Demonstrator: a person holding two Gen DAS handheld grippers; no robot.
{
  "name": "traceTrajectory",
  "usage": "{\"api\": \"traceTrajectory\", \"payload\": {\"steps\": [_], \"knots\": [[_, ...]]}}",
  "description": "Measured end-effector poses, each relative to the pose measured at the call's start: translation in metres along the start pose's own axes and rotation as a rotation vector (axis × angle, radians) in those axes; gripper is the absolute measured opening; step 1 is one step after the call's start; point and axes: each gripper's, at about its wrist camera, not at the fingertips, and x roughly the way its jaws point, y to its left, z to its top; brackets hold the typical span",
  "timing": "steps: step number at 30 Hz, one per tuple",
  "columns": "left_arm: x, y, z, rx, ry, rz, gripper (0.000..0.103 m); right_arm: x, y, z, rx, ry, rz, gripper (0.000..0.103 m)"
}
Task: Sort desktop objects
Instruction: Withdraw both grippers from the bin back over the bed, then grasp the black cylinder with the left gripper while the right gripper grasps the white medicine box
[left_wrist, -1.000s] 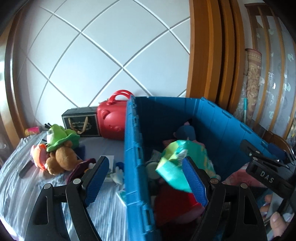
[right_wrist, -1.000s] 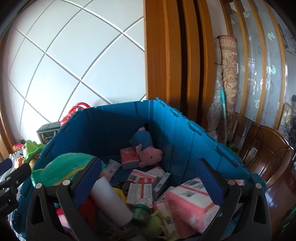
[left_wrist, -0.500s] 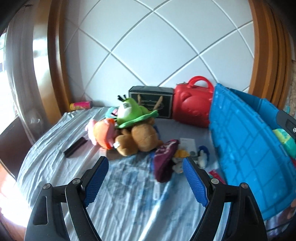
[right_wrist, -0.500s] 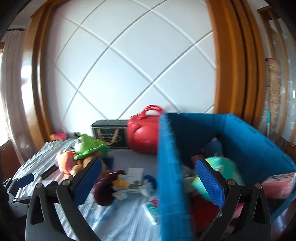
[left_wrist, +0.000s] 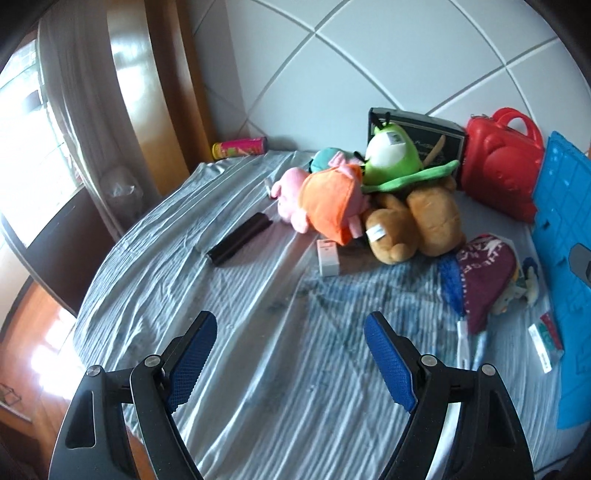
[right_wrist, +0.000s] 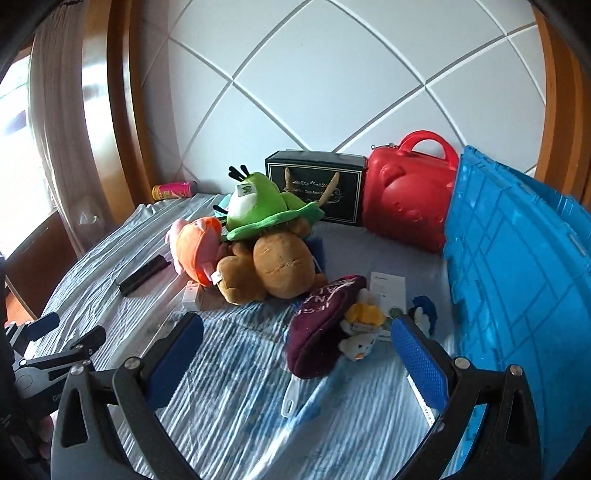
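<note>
Surface (left_wrist: 258, 369) in striped blue-white cloth, wrinkled. On it: plush pile (right_wrist: 258, 254), black bar (left_wrist: 238, 240), small white box (left_wrist: 328, 256), maroon pouch (right_wrist: 321, 328), pink can (left_wrist: 239, 147), black box (right_wrist: 317, 190), red case (right_wrist: 406, 199), blue crate (right_wrist: 517, 295).

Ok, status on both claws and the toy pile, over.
Left claw open, empty. Right claw open, empty. Plush pile on the sheet, beside the blue crate. Nothing blocking.

A white diamond-panelled wall (right_wrist: 332, 92), wooden frame (right_wrist: 122, 110) and curtain (left_wrist: 74, 92) stand behind.
</note>
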Motion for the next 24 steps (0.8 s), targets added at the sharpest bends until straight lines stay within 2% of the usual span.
{"api": "traceTrajectory", "payload": {"steps": [2,5,9,12,18,24], "knots": [[0.009,0.014,0.000,-0.006,0.015,0.021,0.083,0.018,0.019,0.000,-0.016,0.041,0.038,0.103],[0.026,0.039,0.005,-0.024,0.034,0.008,0.083,0.032,0.045,0.002,-0.057,0.061,0.048,0.103],[0.062,0.069,0.018,0.017,0.047,0.003,0.083,0.059,0.079,0.001,-0.020,0.090,0.076,0.103],[0.100,0.095,0.033,0.056,0.055,-0.027,0.083,0.092,0.112,-0.004,0.017,0.137,0.066,0.103],[0.195,0.131,0.060,0.187,0.106,-0.121,0.083,0.172,0.177,-0.018,0.135,0.245,-0.028,0.103],[0.264,0.128,0.076,0.287,0.154,-0.206,0.083,0.228,0.207,-0.019,0.185,0.294,-0.125,0.103]]}}
